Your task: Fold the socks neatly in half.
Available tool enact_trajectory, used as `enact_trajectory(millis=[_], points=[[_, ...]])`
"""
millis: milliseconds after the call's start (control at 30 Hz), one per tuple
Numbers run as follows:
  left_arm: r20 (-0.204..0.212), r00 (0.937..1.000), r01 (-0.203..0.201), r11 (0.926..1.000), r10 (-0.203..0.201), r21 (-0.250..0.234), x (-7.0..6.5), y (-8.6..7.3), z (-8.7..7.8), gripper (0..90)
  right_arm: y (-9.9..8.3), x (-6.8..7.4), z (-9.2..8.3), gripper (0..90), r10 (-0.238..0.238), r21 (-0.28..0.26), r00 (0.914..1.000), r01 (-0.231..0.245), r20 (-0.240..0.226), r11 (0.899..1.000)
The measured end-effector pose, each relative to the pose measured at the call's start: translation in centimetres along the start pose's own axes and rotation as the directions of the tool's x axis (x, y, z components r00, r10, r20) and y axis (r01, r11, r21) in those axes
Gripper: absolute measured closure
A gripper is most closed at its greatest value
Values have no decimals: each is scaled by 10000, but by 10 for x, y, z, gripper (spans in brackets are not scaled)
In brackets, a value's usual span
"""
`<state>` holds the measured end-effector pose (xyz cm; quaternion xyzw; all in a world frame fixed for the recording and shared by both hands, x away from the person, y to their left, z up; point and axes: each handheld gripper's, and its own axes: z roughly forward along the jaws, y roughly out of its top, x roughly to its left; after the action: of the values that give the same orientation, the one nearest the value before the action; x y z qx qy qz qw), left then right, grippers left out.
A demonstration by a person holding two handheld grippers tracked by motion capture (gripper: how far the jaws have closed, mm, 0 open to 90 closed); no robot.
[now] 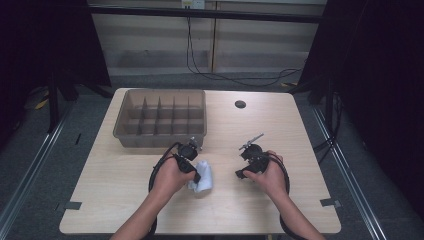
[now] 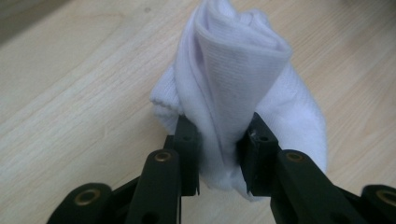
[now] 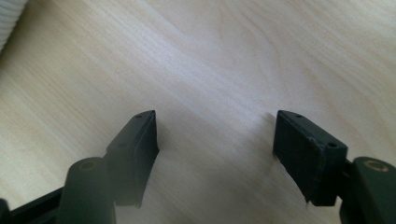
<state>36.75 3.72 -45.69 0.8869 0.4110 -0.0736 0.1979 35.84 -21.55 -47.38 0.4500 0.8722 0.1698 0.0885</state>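
A white sock point(image 1: 205, 175) lies bunched on the wooden table point(image 1: 115, 195), a little left of the middle near the front. My left gripper point(image 1: 196, 174) is at its left side. In the left gripper view the black jaws pinch a raised fold of the sock point(image 2: 233, 70), so the left gripper point(image 2: 218, 149) is shut on it. My right gripper point(image 1: 240, 173) is held to the right of the sock, apart from it. In the right gripper view it point(image 3: 215, 140) stands open over bare wood with nothing between its jaws. A corner of the sock point(image 3: 8, 23) shows at the top left there.
A grey bin point(image 1: 162, 117) divided into several compartments stands behind the left hand, at the back left of the table. A dark round hole point(image 1: 240, 104) sits in the tabletop at the back right. Cables hang down the wall behind the table.
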Motion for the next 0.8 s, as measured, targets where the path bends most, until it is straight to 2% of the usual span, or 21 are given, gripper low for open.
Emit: enact_trajectory(millis=[33, 67, 167, 300, 367, 533, 633, 800], points=[[-133, 9999, -72, 10000, 72, 25, 1, 0, -2, 712, -2, -1, 1, 287, 91, -250, 10000, -90, 18, 9996], [-214, 9996, -155, 9999, 156, 51, 3, 0, -5, 712, -2, -1, 1, 287, 91, -250, 10000, -90, 18, 9996], [-238, 9997, -16, 9999, 19, 125, 7, 0, -11, 711, -7, -2, 2, 233, 228, -616, 9997, -222, 102, 9979], [-237, 9997, -33, 9997, 39, 239, 8, 1, -14, 711, -11, -2, 3, 186, 366, -812, 9992, -353, 149, 9961], [-271, 9996, 21, 9997, -15, 234, 9, 2, -17, 711, -16, -2, 4, 148, 508, -1111, 9985, -482, 198, 9926], [-180, 9998, 102, 9998, -98, 194, 9, 4, -21, 712, -21, -2, 5, 130, 476, -1465, 9985, -430, 277, 9883], [-118, 9999, 98, 9996, -95, 249, 11, 5, -25, 712, -26, -2, 6, 119, 550, -1907, 9981, -490, 266, 9804], [-73, 9999, 96, 9998, -94, 196, 12, 7, -33, 711, -30, -1, 8, 102, 612, -2254, 9976, -523, 326, 9729]])
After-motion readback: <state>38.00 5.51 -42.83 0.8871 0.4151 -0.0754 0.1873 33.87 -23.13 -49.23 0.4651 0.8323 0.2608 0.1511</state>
